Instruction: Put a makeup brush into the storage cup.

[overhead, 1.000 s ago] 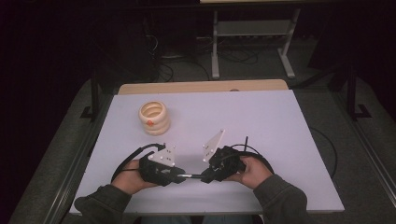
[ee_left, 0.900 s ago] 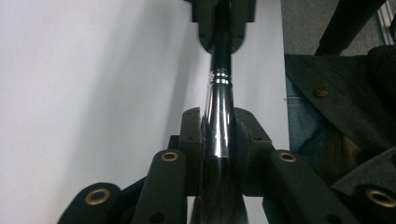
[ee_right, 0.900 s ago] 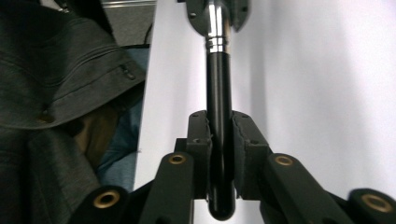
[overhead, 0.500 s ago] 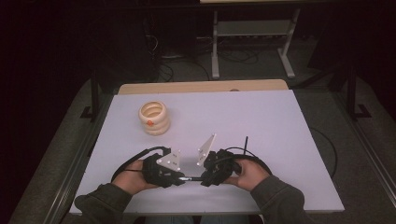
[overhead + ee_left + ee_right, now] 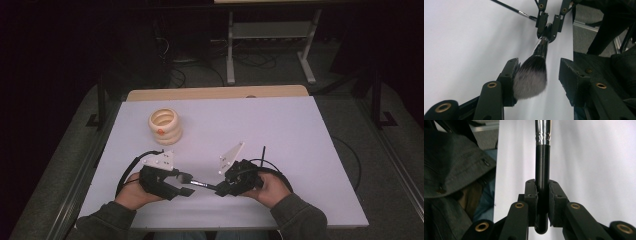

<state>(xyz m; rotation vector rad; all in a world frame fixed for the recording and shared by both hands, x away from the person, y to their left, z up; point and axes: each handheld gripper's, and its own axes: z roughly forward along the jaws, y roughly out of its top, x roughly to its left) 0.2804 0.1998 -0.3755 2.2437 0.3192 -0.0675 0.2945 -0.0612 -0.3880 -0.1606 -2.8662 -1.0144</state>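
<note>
Your brush [image 5: 200,183] lies level just above the near part of the tabletop [image 5: 280,130], its long axis running side to side between your hands: bristles toward your left, handle end toward your right. Your right tongs [image 5: 541,202] are clamped on the black handle near its butt. Your left tongs [image 5: 537,75] have just been opening and now stand apart around the bristle head [image 5: 531,76], which brushes one jaw and is clear of the other. The brush has a black handle, a bright metal ferrule [image 5: 543,132], and a fluffy head, dark at the root and pale grey at the tips. A second thin brush [image 5: 511,9] lies on the tabletop beyond the right tongs. Farther off to the left stands a cream ringed stack [image 5: 165,125], well apart from the tongs.
</note>
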